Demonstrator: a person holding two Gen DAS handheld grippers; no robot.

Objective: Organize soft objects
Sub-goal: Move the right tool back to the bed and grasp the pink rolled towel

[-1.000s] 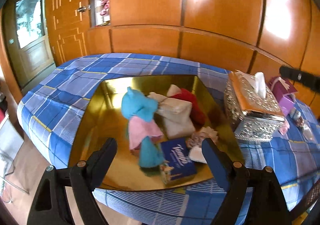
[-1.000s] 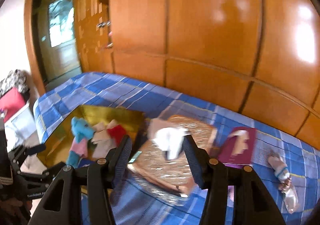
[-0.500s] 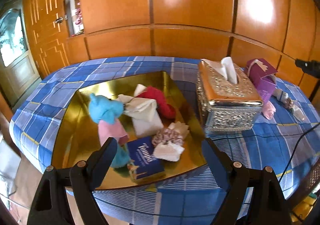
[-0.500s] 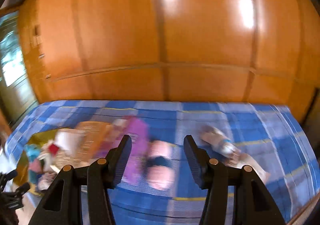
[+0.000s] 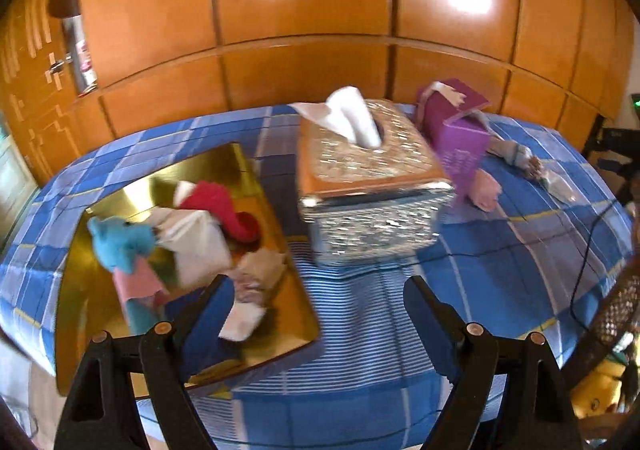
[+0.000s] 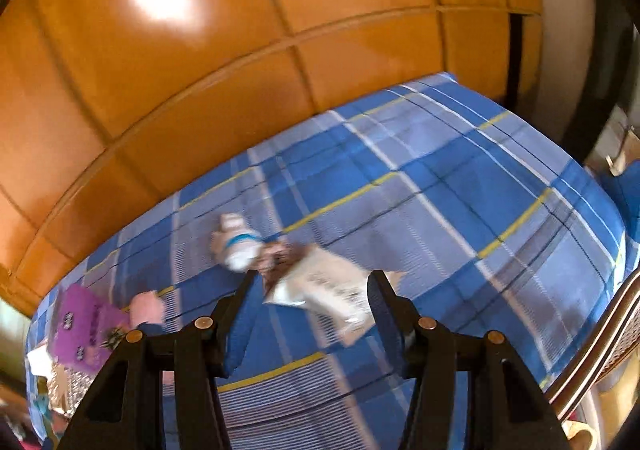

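A gold tray [image 5: 120,193] at the left holds a blue plush toy [image 5: 118,244], a pink cloth [image 5: 134,284], a white cloth [image 5: 198,242], a red soft piece [image 5: 218,201] and other small soft items. My left gripper [image 5: 316,290] hangs open and empty above the tray's right edge. On the blue checked tablecloth [image 6: 460,185], my right gripper [image 6: 313,282] stands open over a white packet [image 6: 328,290], a brown scrunchie [image 6: 280,254] and a white roll with a blue band [image 6: 236,246]. A pink soft item [image 6: 146,308] lies further left.
A silver tissue box [image 5: 372,193] stands mid-table with a purple box [image 5: 460,133] behind it. A black cable [image 5: 580,250] crosses the cloth at the right. A wicker chair edge [image 5: 616,314] sits at the lower right. Wooden cabinet panels [image 5: 304,61] back the table.
The left view has swung right from the tray toward the tissue box. My right gripper swept right across the table, past the tissue box and purple box, rolling, and now hangs over the packet.
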